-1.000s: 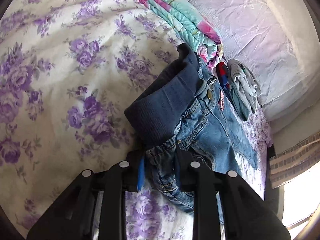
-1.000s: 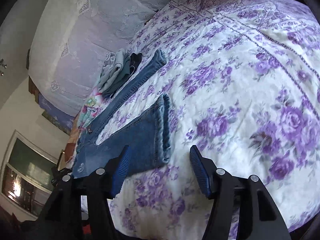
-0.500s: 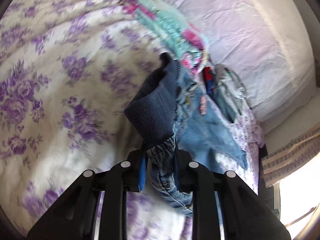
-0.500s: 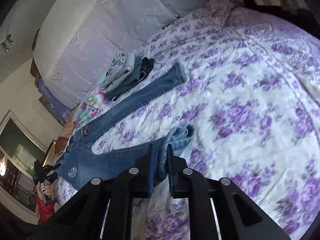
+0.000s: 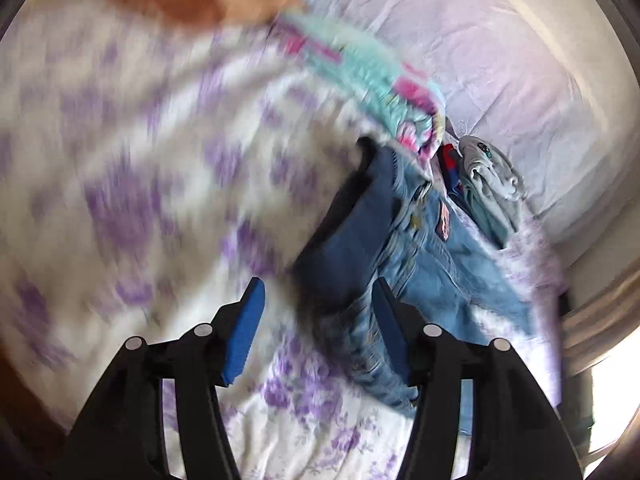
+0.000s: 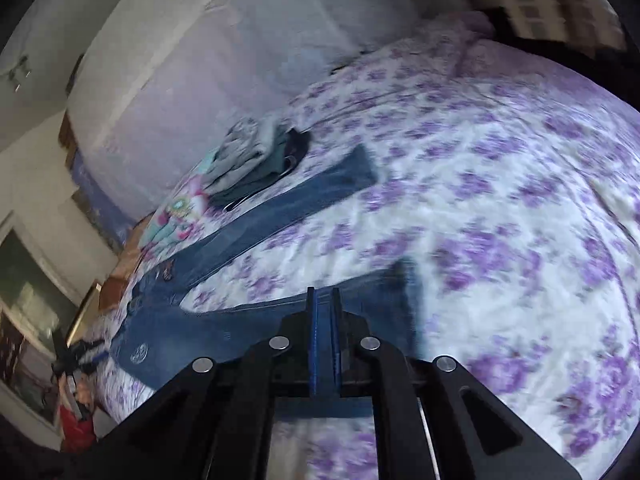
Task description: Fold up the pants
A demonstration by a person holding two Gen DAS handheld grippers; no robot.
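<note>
1. The left gripper (image 5: pixel 318 292) is nearest in its own view. Its jaws are opening and now stand well apart, where half a second ago they pinched the waist edge of the blue denim jeans (image 5: pixel 432 264). That edge still lies between the blue pads, against the right-hand one, but nothing presses on it.
2. The right gripper (image 6: pixel 324 292) has jaws almost together with only a narrow slot, and they are starting to open. A second ago they were wide apart around the near leg's hem, then they clamped it. The denim runs right up to the tips; whether any is still in the slot I cannot tell.
3. The jeans lie on the white bedspread with purple flowers (image 6: pixel 500 200). The waist is towards the left gripper, the near leg reaches the right gripper, and the far leg stretches flat beyond it, well apart from the near one.
4. Judging from this, the legs are not yet laid together. With the waist let go, the fold is barely begun, and a fresh grip there looks needed.
5. Farther off, a folded pile of grey and dark clothes (image 6: pixel 248 156) sits just beside the far leg.
</note>
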